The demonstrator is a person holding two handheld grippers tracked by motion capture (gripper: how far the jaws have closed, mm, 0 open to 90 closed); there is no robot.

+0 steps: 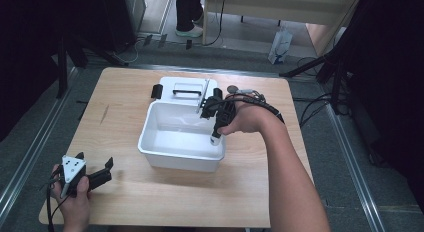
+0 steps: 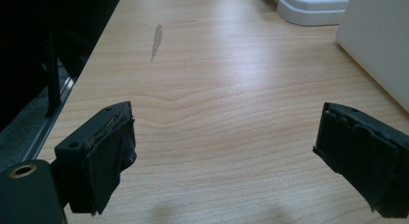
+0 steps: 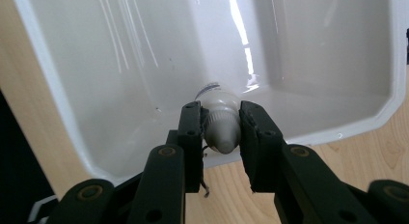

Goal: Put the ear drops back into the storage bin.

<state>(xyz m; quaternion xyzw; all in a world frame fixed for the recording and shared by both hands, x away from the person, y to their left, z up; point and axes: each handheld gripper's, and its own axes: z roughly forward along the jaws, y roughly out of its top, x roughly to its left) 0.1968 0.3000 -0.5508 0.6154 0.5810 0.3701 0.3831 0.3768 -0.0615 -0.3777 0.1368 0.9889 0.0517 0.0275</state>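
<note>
White plastic tub [image 1: 165,142] on the wooden tabletop [image 1: 250,192] receives what looks like a small bottle [image 3: 221,122] clamped in the right gripper [image 3: 221,132], while the left gripper [image 2: 224,156] rests wide open.

Grey carpeted floor [image 1: 35,137], dark curtains [image 1: 30,42], wooden furniture [image 1: 280,4] behind

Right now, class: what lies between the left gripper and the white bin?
Bare wooden table; the high view shows nothing between the left gripper and the white bin.
</note>
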